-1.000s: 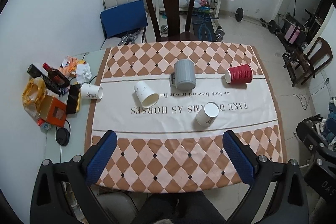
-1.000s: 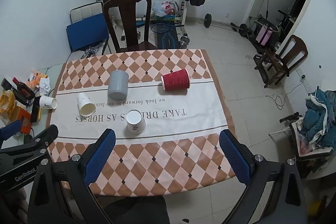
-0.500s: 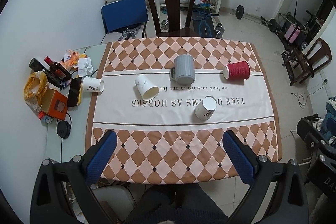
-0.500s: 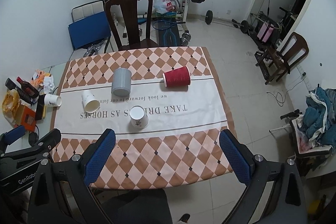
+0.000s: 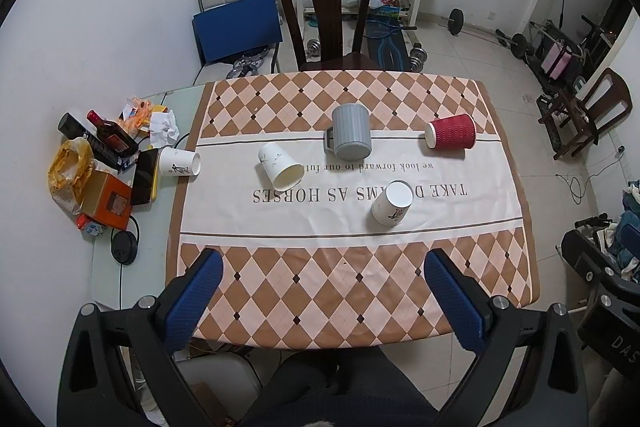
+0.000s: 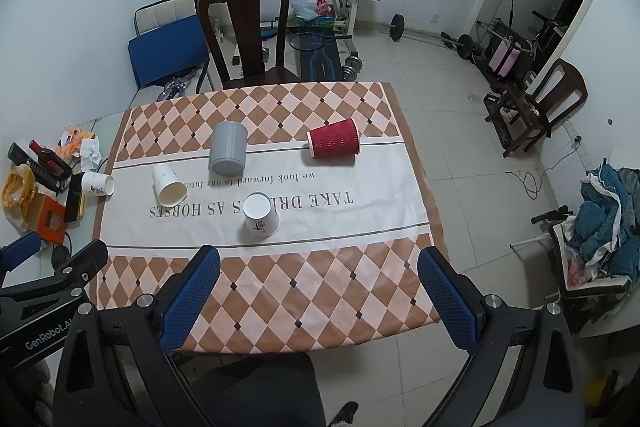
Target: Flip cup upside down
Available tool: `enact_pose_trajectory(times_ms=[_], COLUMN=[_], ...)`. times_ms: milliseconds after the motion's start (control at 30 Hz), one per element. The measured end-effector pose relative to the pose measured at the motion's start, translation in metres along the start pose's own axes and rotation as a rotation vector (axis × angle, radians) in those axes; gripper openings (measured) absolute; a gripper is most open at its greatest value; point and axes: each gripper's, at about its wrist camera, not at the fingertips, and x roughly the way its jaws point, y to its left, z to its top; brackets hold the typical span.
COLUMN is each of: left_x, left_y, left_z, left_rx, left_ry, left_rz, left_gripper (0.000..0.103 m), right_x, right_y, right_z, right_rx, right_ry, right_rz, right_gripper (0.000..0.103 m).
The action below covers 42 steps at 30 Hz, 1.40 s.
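Note:
Several cups are on the checkered tablecloth (image 5: 320, 287). A white paper cup (image 5: 392, 203) (image 6: 261, 215) stands upside down near the middle. Another white paper cup (image 5: 280, 171) (image 6: 169, 183) lies on its side, mouth toward me. A grey mug (image 5: 350, 137) (image 6: 228, 153) lies on its side. A red ribbed paper cup (image 5: 450, 137) (image 6: 333, 144) lies on its side at the right. My left gripper (image 5: 320, 263) and right gripper (image 6: 318, 261) are both open and empty, high above the table's near edge.
A third white cup (image 5: 179, 163) lies off the cloth at the left beside bottles (image 5: 108, 141), a phone (image 5: 145, 175), an orange box (image 5: 108, 201) and a yellow bag (image 5: 66, 175). A dark wooden chair (image 5: 326, 15) stands behind the table. Gym weights line the back wall.
Both grippers have risen and pulled back from the table, so the table looks smaller and farther. The cups have not moved. Both stay open.

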Motion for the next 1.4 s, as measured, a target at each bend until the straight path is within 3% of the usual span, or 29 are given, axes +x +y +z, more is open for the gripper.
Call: enact_pose_trajectory(times_ms=[1400], left_x=[-0.015], left_y=[0.012], left_z=[-0.018], left_rx=[0.009], left_ry=[-0.016], left_rz=[-0.005], left_gripper=[0.103], right_x=[-0.006], right_y=[0.006], right_z=[-0.017], right_rx=[-0.035], right_ry=[0.004], right_rz=[0.005], right_gripper=[0.100])
